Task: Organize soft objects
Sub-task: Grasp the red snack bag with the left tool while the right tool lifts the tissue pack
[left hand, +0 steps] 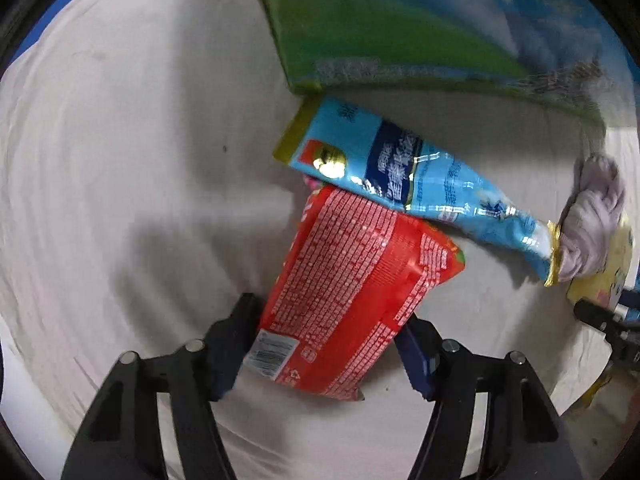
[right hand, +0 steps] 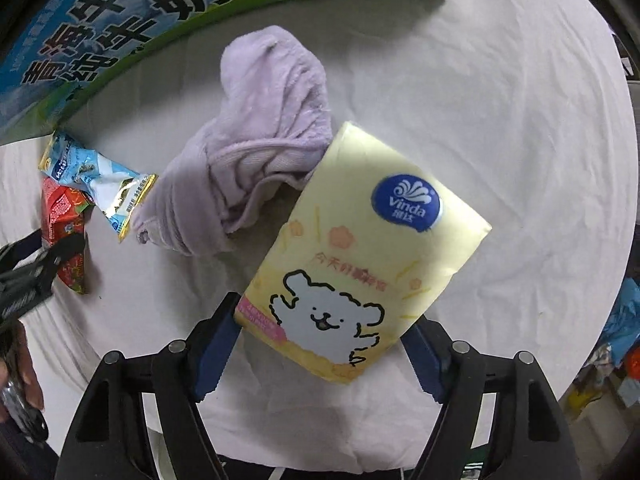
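Note:
My left gripper (left hand: 326, 336) is shut on a red snack packet (left hand: 352, 288), its blue pads pressing both sides. A blue snack bag (left hand: 416, 188) lies just beyond, overlapping the red packet's far end. My right gripper (right hand: 324, 340) is shut on a yellow Vinda tissue pack (right hand: 360, 256) with a white cartoon dog. A crumpled lilac towel (right hand: 256, 140) lies beyond the pack, touching its far corner. In the right wrist view the blue bag (right hand: 96, 180) and red packet (right hand: 64, 224) sit at the left, with the left gripper (right hand: 32, 276) beside them.
A green and blue milk carton box (left hand: 400, 32) stands at the far edge; it also shows in the right wrist view (right hand: 120, 20). Everything lies on a wrinkled white cloth (left hand: 140, 160). Colourful clutter (right hand: 616, 344) sits past the table's right edge.

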{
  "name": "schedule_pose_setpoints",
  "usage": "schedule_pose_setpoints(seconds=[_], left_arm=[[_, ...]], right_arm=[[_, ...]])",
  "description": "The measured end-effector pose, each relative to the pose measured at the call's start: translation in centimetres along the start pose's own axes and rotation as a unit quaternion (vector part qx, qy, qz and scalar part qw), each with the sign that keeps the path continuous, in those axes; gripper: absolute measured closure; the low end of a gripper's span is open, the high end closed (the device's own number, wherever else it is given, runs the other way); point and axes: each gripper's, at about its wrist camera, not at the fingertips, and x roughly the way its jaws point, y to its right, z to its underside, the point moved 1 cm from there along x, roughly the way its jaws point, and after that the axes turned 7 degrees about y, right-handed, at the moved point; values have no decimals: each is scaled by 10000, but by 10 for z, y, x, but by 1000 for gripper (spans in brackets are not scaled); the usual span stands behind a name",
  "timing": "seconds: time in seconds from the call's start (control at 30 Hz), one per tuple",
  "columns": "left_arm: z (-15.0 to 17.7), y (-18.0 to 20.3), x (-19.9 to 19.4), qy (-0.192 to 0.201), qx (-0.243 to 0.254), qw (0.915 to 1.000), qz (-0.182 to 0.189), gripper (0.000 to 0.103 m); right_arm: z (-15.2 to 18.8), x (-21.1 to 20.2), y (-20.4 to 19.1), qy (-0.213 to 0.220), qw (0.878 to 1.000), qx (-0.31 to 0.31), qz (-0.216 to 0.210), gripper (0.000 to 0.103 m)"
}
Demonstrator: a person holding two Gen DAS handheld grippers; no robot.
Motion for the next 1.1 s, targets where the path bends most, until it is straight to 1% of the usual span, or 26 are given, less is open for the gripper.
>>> schedule_pose_setpoints(seconds=[0.03,0.07,0.1,0.17,0.2,0.27,0.3,0.37,0.4,0.43,0.47,0.5,0.53,0.6,0.63,0.67,0.7,0.77,0.87,0.93,1.0,1.1], left_arm=[[0,-4,0,-22,-173,9998,118,45],[1,-12,2,-51,-382,9990,227,48],[6,-15,2,-86,-602,9976,327,50],[22,-16,3,-157,-1015,9943,271,53],[28,-16,3,-146,-1050,9941,243,55],[45,-5,2,-103,-1123,9935,148,55],[53,0,3,-118,-1150,9932,147,55],[66,9,9,-193,-1275,9912,302,55],[67,10,14,-236,-1294,9907,356,55],[67,12,20,-283,-1301,9907,298,55],[65,12,23,-258,-1287,9910,245,54],[63,13,26,-240,-1265,9915,202,53],[60,14,27,-184,-1255,9918,145,53],[51,17,28,-68,-1171,9931,36,54],[45,24,26,-55,-1175,9931,26,55],[36,30,27,-25,-1192,9929,21,57],[37,36,22,19,-1204,9927,62,58],[40,37,10,59,-1182,9929,114,58],[49,56,6,102,-1023,9947,21,58],[50,67,9,73,-1016,9948,81,58],[54,79,15,42,-971,9952,56,58],[53,85,34,-114,-901,9959,6,58]], right_arm=[[2,-5,-2,3,10000,-2,-9,26],[11,-6,-2,4,10000,2,-24,27],[24,3,-10,-1,10000,15,-46,28],[33,3,1,-49,10000,-1,-57,30],[40,1,8,-89,9999,-48,-42,31],[50,-1,20,-189,9997,-175,-15,33],[55,1,22,-304,9994,-166,-41,32],[61,-1,37,-386,9987,130,-302,32],[61,-6,48,-316,9977,327,-495,28],[59,-13,59,-221,9975,405,-528,26],[56,-20,68,-29,9971,519,-548,21],[52,-24,72,76,9966,588,-580,21],[49,-27,78,189,9953,713,-624,21],[40,-25,82,192,9942,882,-577,21],[37,-19,83,168,9943,906,-545,22],[33,-12,85,146,9944,903,-520,32],[33,-10,83,85,9952,843,-486,36],[34,-12,74,101,9977,609,-281,36],[56,-14,64,-149,9997,47,-190,36],[75,-12,62,-252,9993,-272,-107,36],[86,-12,65,-257,9991,-344,-55,36],[89,-11,69,-185,9995,-253,-26,36]])
